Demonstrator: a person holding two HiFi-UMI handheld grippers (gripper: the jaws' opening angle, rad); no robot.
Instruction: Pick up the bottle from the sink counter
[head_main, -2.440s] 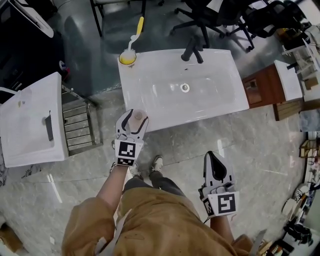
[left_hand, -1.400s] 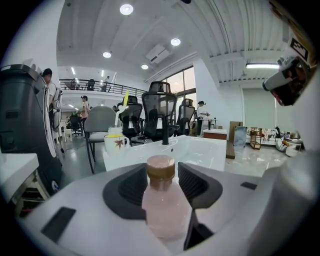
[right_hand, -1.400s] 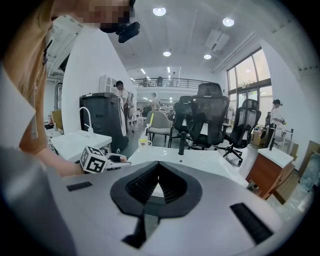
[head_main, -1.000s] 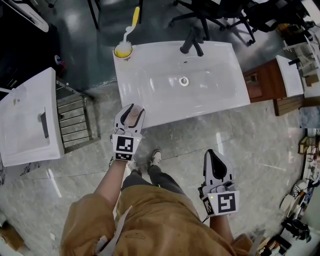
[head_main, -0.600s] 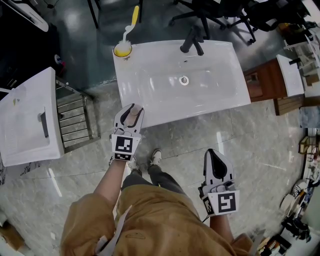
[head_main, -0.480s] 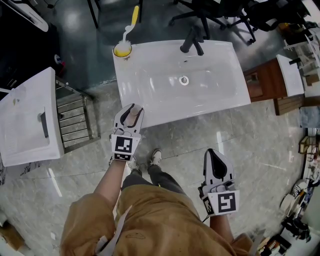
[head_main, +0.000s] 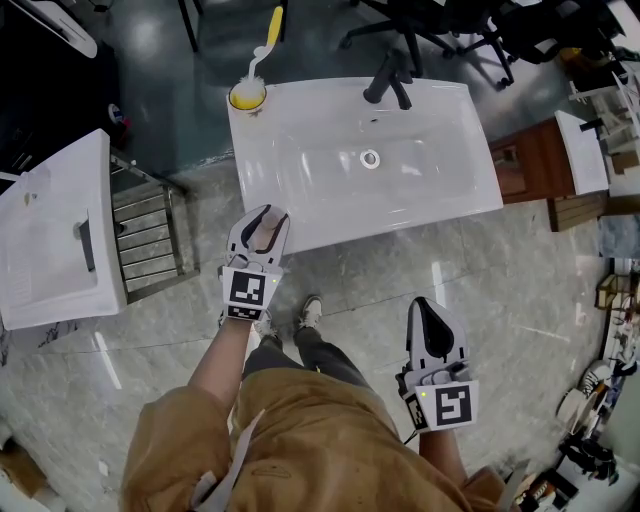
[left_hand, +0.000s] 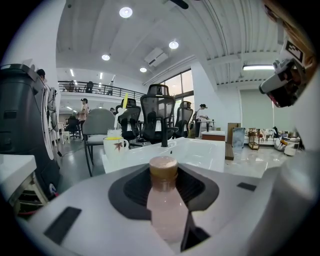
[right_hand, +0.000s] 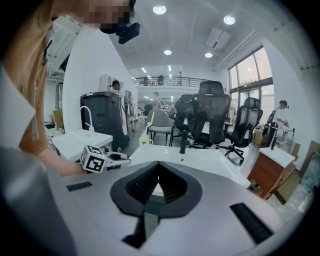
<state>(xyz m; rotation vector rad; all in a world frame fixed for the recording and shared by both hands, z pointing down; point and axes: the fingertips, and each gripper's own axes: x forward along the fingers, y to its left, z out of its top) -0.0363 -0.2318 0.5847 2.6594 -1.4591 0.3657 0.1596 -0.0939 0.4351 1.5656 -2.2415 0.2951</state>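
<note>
A pale pink bottle (head_main: 268, 231) with a brown cap stands upright at the front left corner of the white sink counter (head_main: 300, 125). My left gripper (head_main: 260, 232) is shut on it, one finger on each side. In the left gripper view the bottle (left_hand: 163, 200) fills the gap between the jaws, with its cap above them. I cannot tell whether its base still touches the counter. My right gripper (head_main: 431, 322) hangs low over the floor to the right of the person's legs, shut on nothing; in its own view the right gripper (right_hand: 159, 168) points at the sink.
A black faucet (head_main: 386, 84) stands at the counter's far edge. A white mug with a yellow brush (head_main: 250, 92) sits at its far left corner. A second white basin (head_main: 50, 240) and a metal rack (head_main: 150, 240) lie left, a wooden cabinet (head_main: 530, 168) right, office chairs beyond.
The left gripper's jaws have drawn in around the bottle since the earliest frame and it has shifted slightly left. The right gripper has stayed where it was.
</note>
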